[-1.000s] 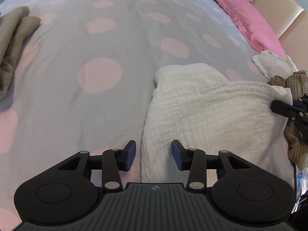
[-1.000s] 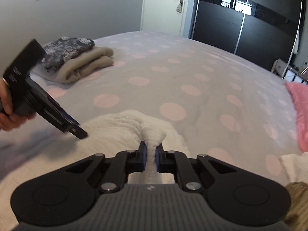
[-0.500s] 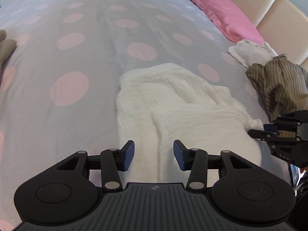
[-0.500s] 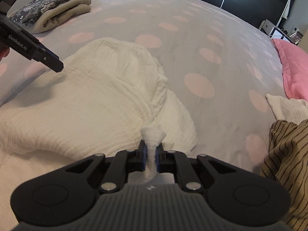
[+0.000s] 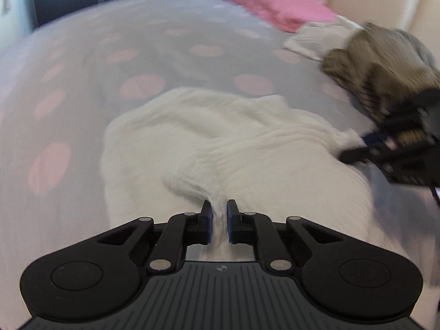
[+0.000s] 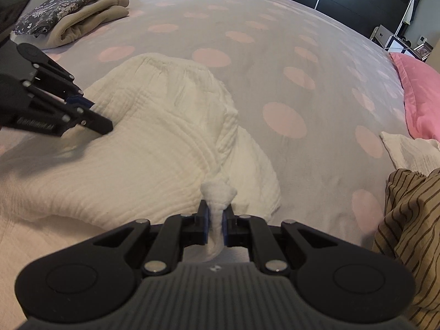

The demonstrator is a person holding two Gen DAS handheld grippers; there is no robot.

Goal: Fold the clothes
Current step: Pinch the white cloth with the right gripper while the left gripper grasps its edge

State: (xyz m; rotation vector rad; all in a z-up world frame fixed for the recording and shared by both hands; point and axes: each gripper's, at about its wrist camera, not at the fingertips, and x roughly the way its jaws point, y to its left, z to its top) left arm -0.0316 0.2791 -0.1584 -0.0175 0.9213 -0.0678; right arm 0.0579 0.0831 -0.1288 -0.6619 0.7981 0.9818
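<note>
Now closed on the white garment (image 5: 247, 148), left gripper (image 5: 219, 221) joins right gripper (image 6: 216, 227), each pinching an opposite near edge.

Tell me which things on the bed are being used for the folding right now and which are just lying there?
Being used:
- white garment, pinched at two spots
- left gripper, fingers shut on it
- right gripper, fingers shut on it

Just lying there:
- striped brown garment
- folded beige and dark floral pile
- pink pillow
- small white cloth
- spotted bedspread

Striped garment (image 6: 407, 225) cut off at right edge
</note>
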